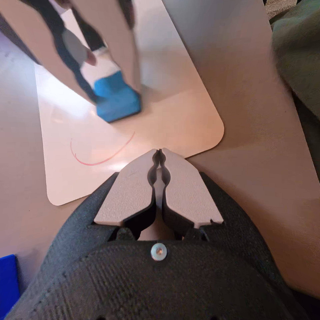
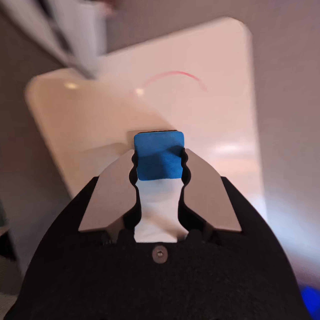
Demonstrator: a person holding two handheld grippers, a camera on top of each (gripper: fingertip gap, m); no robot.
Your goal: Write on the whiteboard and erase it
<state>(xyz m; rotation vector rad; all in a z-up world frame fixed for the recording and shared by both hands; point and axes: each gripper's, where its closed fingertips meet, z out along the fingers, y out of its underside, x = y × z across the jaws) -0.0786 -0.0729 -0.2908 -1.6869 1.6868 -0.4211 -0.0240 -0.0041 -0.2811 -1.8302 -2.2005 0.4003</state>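
**Eraser pressed to the board, red arc not yet wiped**

The left gripper [image 1: 159, 151] sits at the near edge of the whiteboard [image 1: 173, 121], its jaws clenched on nothing. Judging by the pose, it rests there to pin the board flat on the desk [image 1: 251, 173] while the other hand works.

Just beyond that edge, on the whiteboard, a thin red arc [image 1: 103, 159] remains. The erasing step looks under way but unfinished.

Farther in, toward the board's middle, the right gripper [image 2: 158, 152] grasps the blue eraser [image 2: 158, 155] by its sides, so its dark underside lies flat against the surface. From its own view the arc [image 2: 176, 74] lies ahead of the eraser, well apart from it, so the next stroke likely needs to carry across to it.
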